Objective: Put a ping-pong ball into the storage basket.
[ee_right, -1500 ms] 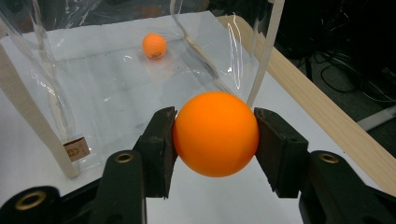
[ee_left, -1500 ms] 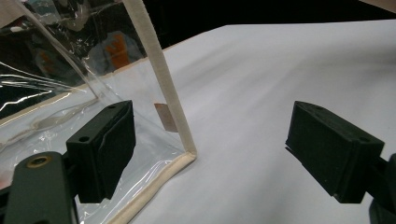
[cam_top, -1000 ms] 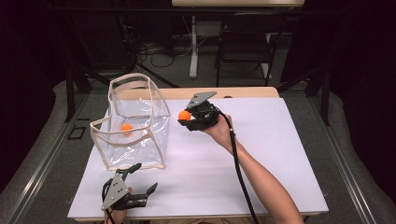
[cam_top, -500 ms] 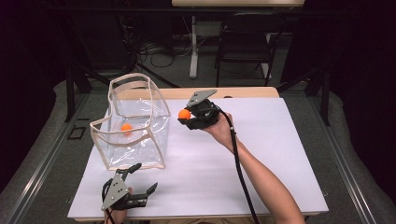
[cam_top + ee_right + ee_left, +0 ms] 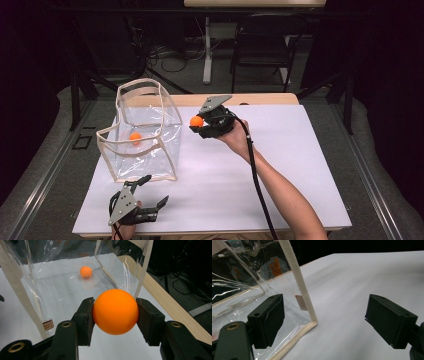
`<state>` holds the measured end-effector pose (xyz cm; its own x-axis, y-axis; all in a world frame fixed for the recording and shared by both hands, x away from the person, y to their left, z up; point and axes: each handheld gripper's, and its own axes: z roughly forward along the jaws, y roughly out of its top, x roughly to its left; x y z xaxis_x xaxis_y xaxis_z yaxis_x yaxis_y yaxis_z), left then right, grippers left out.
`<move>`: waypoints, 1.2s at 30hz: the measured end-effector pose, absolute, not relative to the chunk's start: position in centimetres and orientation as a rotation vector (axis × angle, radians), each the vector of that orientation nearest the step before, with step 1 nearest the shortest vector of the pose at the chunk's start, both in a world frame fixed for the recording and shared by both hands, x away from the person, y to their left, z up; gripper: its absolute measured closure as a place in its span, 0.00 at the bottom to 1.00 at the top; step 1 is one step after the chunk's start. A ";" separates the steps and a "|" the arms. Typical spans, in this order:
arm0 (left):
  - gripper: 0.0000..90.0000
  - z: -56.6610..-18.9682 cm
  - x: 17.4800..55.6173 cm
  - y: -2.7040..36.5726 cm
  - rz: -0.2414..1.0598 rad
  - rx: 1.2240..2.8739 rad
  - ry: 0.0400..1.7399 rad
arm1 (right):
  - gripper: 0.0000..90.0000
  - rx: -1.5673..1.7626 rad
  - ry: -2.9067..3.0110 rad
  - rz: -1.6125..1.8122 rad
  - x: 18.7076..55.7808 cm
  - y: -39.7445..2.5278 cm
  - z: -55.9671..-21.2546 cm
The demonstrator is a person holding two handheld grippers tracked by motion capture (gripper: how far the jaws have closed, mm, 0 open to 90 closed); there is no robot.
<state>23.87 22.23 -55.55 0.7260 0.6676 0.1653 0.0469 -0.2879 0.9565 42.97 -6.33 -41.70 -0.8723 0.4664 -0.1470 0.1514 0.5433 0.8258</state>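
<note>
A clear plastic bag [image 5: 142, 135] with cream trim stands open on the white table [image 5: 280, 165] at the left. One orange ball [image 5: 135, 137] lies inside it, also seen through the plastic [image 5: 86, 272]. My right gripper [image 5: 198, 125] is shut on a second orange ball [image 5: 196, 121], held just right of the bag's upper edge; the ball [image 5: 115, 311] sits squeezed between both pads. My left gripper [image 5: 150, 192] rests open near the table's front edge, below the bag. Its jaws [image 5: 324, 322] stand wide apart around the bag's near corner [image 5: 313, 321] without touching it.
A wooden strip [image 5: 260, 98] runs along the table's far edge. Beyond it stand a chair [image 5: 265, 45] and cables on the floor. The right half of the white table is bare. A black cable [image 5: 257, 180] trails along the right forearm.
</note>
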 end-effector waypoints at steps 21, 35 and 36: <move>0.17 -55.6 23.9 22.3 0.672 1.777 0.565 | 0.56 0.487 2.425 1.260 42.7 -6.2 -40.6; 0.17 -55.5 23.9 22.2 0.673 1.775 0.566 | 0.57 0.473 2.421 1.260 42.7 -5.9 -40.2; 0.17 -55.5 23.9 22.2 0.672 1.774 0.567 | 0.57 0.473 2.420 1.259 42.7 -5.9 -40.1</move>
